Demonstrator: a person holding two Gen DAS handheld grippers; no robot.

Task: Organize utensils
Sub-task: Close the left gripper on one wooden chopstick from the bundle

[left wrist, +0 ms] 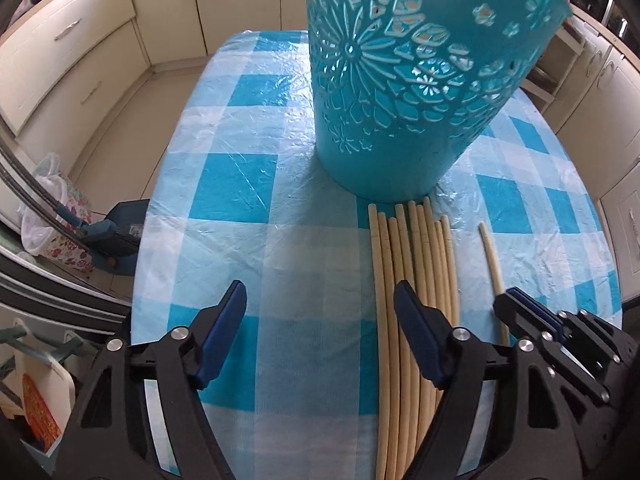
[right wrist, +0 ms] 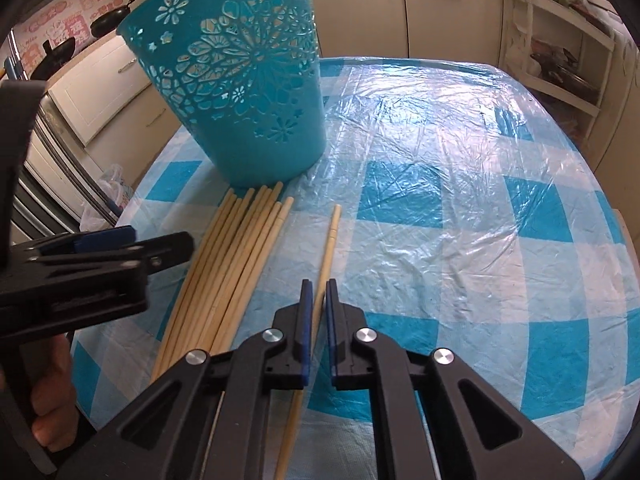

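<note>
Teal basket: one [left wrist: 404,80], plastic with cut-out flowers, upright on the table; its rim is cut off at the top of both views.
Chopsticks in the bundle: about ten pale ones [left wrist: 404,264], side by side, far tips right at the basket's foot; the exact count is hard to fix where they overlap.
Single chopstick: one [right wrist: 326,252], apart from the bundle on its right, lying flat and pointing toward the basket.
Right gripper: [right wrist: 316,290] fingers drawn close on either side of the single chopstick, a thin gap still showing; I cannot tell whether they pinch it.
Left gripper: [left wrist: 320,296] spread wide, holding nothing, its right finger [left wrist: 416,332] over the bundle, its left finger over bare cloth.
Table: one, covered in blue-and-white checked cloth [right wrist: 460,208] under crinkled clear plastic.
Edges: the left edge drops away near the left gripper; the far edge lies behind the basket.
Open room: wide bare cloth to the right of the single chopstick and left of the bundle.
Hidden: near ends of the chopsticks run under the grippers and out of frame.
</note>
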